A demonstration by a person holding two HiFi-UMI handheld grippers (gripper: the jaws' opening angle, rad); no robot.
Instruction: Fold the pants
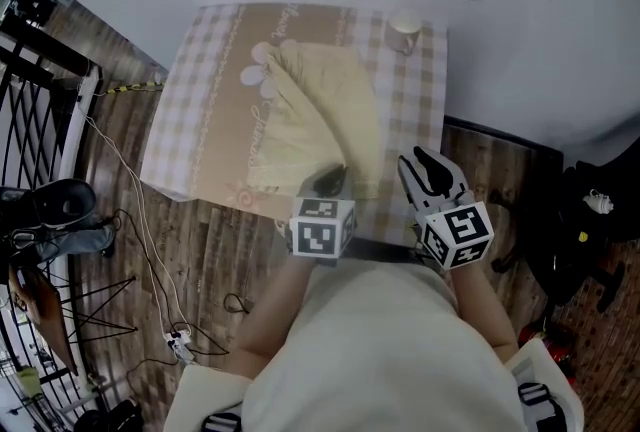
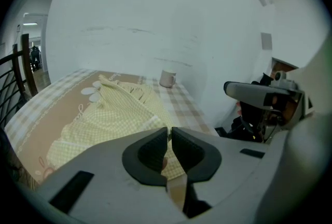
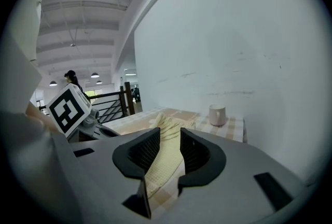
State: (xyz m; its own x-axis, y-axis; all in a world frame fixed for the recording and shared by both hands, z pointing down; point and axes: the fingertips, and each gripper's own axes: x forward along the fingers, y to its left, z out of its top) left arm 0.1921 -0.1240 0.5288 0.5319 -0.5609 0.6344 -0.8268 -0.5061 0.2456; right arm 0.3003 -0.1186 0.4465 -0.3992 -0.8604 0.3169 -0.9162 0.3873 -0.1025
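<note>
Pale yellow checked pants (image 1: 320, 120) lie bunched on a table under a beige checked cloth (image 1: 195, 120). My left gripper (image 1: 325, 182) is at the pants' near edge, its jaws almost together with a strip of yellow fabric pinched between them (image 2: 169, 135). My right gripper (image 1: 425, 170) hangs over the table's near right corner, just right of the pants, and is open. In the right gripper view the pants (image 3: 167, 125) run away between the parted jaws (image 3: 170, 137) and the pads do not press on them. The left gripper view shows the pants (image 2: 119, 109) spread ahead.
A white mug (image 1: 404, 28) stands at the table's far right corner against the white wall. A black metal railing (image 1: 40, 110) and cables (image 1: 130, 230) on the wooden floor are to the left. Dark gear (image 1: 590, 220) sits on the floor to the right.
</note>
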